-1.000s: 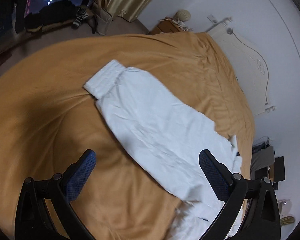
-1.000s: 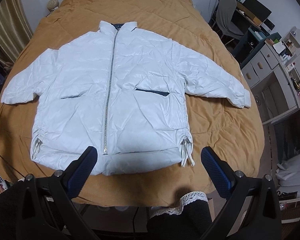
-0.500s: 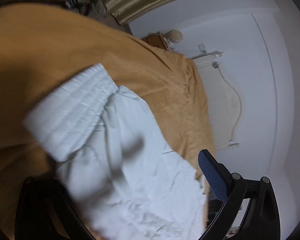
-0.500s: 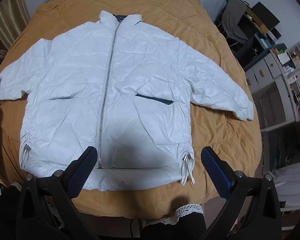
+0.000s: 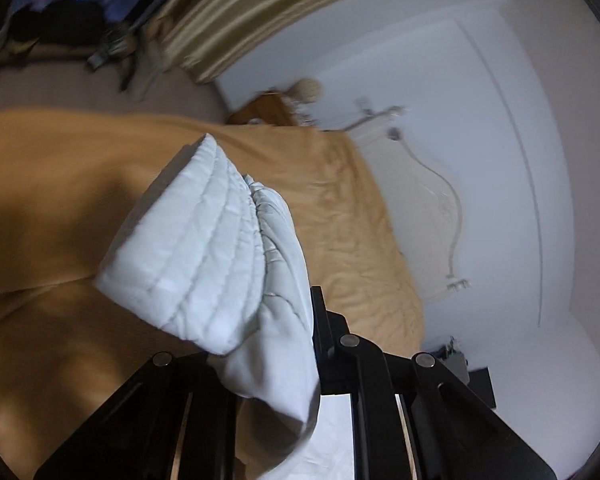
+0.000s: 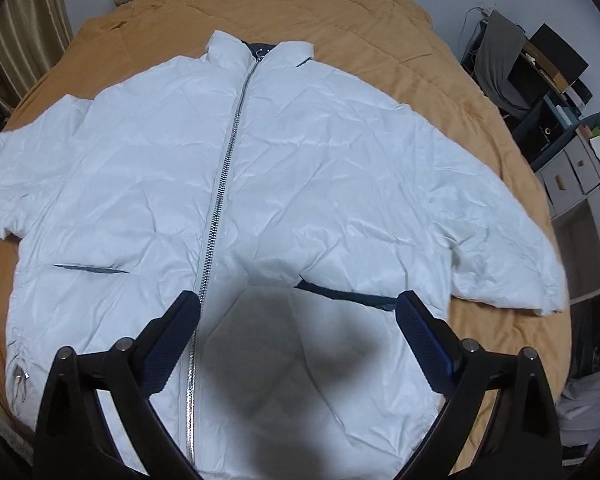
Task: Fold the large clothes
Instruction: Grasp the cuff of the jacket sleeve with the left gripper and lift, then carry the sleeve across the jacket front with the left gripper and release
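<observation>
A white puffer jacket (image 6: pixel 300 168) lies face up on the orange bedspread (image 6: pixel 340 12), zipped, collar at the far end, both sleeves spread out. My right gripper (image 6: pixel 298 320) is open and empty, hovering low over the jacket's lower front, right of the zipper (image 6: pixel 220 200). My left gripper (image 5: pixel 272 344) is shut on the jacket's left sleeve just behind its ribbed cuff (image 5: pixel 196 248), with the cuff raised off the bedspread (image 5: pixel 40 200).
The headboard (image 5: pixel 432 200) and white wall lie beyond the left gripper. A nightstand (image 5: pixel 268 108) and gold curtains (image 5: pixel 260 8) stand at the bed's head corner. Shelves, drawers and a chair with clothes (image 6: pixel 540 92) stand right of the bed.
My left gripper went down onto the sleeve, closed on it near the cuff and lifted it. My right gripper moved forward and lower over the jacket's front, still open.
</observation>
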`<state>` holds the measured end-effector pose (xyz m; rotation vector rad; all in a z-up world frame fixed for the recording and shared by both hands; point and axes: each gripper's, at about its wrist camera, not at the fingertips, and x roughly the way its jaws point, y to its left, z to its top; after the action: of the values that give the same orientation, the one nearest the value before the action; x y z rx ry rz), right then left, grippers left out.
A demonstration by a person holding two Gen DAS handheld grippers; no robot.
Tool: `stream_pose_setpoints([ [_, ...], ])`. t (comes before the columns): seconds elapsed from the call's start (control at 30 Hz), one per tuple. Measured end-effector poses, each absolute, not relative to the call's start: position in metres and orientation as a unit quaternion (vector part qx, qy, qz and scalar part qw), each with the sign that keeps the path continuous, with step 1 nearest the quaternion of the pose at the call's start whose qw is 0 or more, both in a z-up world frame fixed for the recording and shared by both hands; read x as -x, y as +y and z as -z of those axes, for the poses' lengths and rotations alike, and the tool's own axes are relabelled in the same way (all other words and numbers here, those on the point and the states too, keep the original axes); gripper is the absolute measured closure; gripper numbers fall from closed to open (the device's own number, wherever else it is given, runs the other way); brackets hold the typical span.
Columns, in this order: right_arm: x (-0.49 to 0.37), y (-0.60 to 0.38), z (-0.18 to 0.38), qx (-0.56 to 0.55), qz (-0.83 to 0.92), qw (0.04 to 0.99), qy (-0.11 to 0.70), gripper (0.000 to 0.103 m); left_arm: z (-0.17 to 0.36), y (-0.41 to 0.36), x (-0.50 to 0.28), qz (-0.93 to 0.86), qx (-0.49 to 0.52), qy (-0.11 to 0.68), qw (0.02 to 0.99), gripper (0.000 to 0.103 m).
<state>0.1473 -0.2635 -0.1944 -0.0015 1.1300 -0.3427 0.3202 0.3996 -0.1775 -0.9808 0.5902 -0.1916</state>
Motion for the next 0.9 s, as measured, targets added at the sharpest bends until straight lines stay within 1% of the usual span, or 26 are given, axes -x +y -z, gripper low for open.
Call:
stream_pose_setpoints([
  [0.07,-0.155,-0.274,0.220,-0.007,0.160,0.833,0.530,0.019,0.129,0.368,-0.310,0.124,0.430,0.263,0.855,0.091],
  [0.13,-0.164,-0.286,0.242,-0.027,0.156,0.831,0.533,0.019,0.091,0.330,-0.306,0.156,0.399,0.251,0.868,0.091],
  [0.23,-0.173,-0.299,0.281,-0.037,0.159,0.808,0.566,0.018,0.045,0.260,-0.299,0.207,0.365,0.245,0.874,0.091],
  [0.27,-0.173,-0.299,0.292,-0.031,0.156,0.808,0.567,0.015,0.039,0.238,-0.298,0.220,0.356,0.247,0.874,0.090],
  [0.3,-0.172,-0.298,0.299,-0.022,0.156,0.812,0.562,0.008,0.033,0.214,-0.298,0.233,0.345,0.254,0.873,0.090],
  [0.37,-0.173,-0.301,0.306,-0.025,0.161,0.814,0.558,0.000,0.029,0.167,-0.300,0.258,0.331,0.272,0.866,0.090],
  [0.4,-0.174,-0.303,0.308,-0.035,0.158,0.814,0.559,0.000,0.031,0.142,-0.301,0.274,0.326,0.282,0.860,0.090],
  [0.5,-0.176,-0.305,0.307,-0.039,0.149,0.815,0.558,0.000,0.051,0.077,-0.300,0.306,0.303,0.310,0.848,0.090],
  [0.67,-0.147,-0.320,0.279,-0.074,0.140,0.826,0.541,0.000,0.123,-0.013,-0.299,0.338,0.263,0.376,0.822,0.090],
  [0.8,-0.110,-0.360,0.246,-0.121,0.167,0.834,0.511,0.000,0.207,-0.066,-0.302,0.344,0.212,0.432,0.807,0.090],
  [0.83,-0.101,-0.375,0.238,-0.138,0.178,0.834,0.504,0.000,0.231,-0.074,-0.299,0.343,0.204,0.441,0.804,0.089],
  [0.87,-0.095,-0.386,0.231,-0.149,0.192,0.832,0.498,0.000,0.254,-0.078,-0.297,0.339,0.201,0.449,0.802,0.087],
  [0.9,-0.091,-0.394,0.227,-0.153,0.204,0.830,0.496,0.000,0.282,-0.081,-0.295,0.330,0.195,0.462,0.800,0.087],
])
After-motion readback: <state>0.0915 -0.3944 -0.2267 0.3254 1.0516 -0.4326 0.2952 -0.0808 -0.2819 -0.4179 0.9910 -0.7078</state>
